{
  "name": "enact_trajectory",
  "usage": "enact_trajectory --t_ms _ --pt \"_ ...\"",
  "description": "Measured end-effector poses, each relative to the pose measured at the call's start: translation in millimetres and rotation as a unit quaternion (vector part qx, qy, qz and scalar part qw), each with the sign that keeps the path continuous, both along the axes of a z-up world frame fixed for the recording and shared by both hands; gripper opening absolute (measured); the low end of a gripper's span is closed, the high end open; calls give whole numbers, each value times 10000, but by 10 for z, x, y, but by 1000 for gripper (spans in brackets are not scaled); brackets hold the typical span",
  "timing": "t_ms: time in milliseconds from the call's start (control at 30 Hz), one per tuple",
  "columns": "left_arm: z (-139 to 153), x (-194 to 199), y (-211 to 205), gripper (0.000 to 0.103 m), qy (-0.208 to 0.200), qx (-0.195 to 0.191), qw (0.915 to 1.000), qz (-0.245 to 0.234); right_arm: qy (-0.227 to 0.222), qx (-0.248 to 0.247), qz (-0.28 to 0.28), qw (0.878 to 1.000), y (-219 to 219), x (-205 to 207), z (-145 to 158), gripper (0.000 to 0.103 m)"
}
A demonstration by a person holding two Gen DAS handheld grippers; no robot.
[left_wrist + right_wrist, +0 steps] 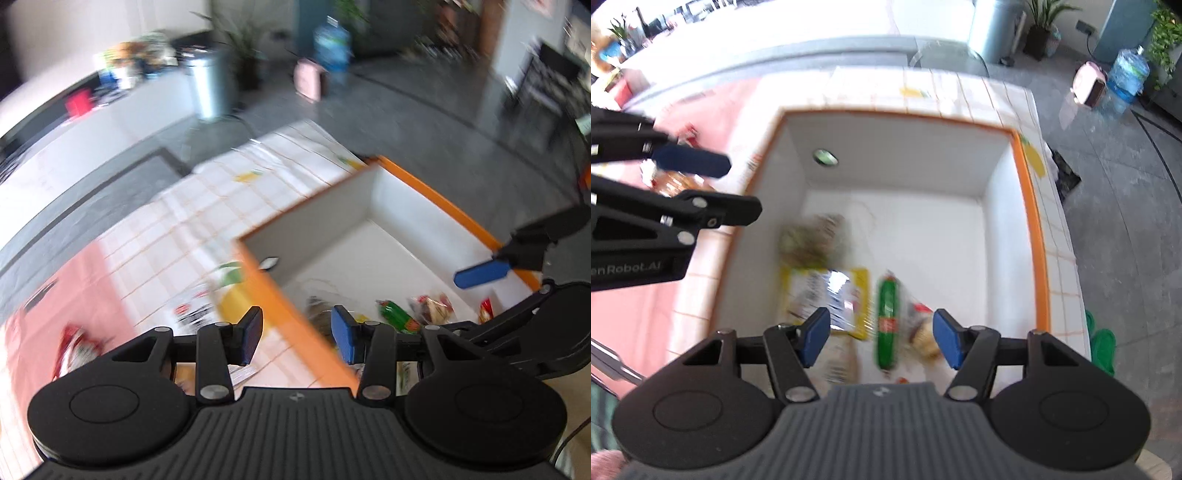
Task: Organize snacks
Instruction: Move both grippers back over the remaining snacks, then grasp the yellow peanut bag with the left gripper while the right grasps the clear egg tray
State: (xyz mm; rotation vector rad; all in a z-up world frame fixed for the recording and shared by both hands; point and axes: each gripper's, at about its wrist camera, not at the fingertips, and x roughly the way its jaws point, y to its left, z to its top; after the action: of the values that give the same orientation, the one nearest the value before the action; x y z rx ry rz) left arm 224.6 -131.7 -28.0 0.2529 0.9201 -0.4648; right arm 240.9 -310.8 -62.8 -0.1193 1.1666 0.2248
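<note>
Orange-rimmed bin [1030, 229]: holds a green sausage pack [887, 317], a yellow packet [827, 295] and other snacks, blurred. Right gripper [879, 334]: jaws apart, empty, over the bin. Left gripper [297, 332]: jaws apart, empty, straddling the rim, probably heading for the red packet [74, 347] left on the table [166, 236].

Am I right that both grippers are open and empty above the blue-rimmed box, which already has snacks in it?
Not quite: the box has an orange rim, not blue, as the right wrist view shows. The rest holds: left gripper and right gripper are open and empty, and snacks like the green sausage lie inside.
</note>
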Motion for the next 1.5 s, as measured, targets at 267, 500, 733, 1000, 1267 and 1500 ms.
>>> enact_trajectory --t_ms 267,500,733,1000,1267,1500 --pt "133 -290 934 57 -6 -218 9901 1386 -273 672 309 9969 745 -172 405 64" --pt "33 -554 1643 57 172 -524 9822 1793 -347 791 474 9951 1446 -236 279 64" --pt "-110 -687 2136 60 278 -948 9754 1970 -384 725 424 9957 1907 -282 -8 64" --pt "-319 -616 2483 61 277 -1252 9694 2094 -576 610 37 9965 2052 -146 -309 64" --pt "-594 -393 2424 66 416 -1403 9714 1869 -679 455 -8 9967 2040 29 -648 59" --pt "-844 -174 2323 71 683 -1858 9593 2014 -862 387 206 9953 2009 269 -721 51"
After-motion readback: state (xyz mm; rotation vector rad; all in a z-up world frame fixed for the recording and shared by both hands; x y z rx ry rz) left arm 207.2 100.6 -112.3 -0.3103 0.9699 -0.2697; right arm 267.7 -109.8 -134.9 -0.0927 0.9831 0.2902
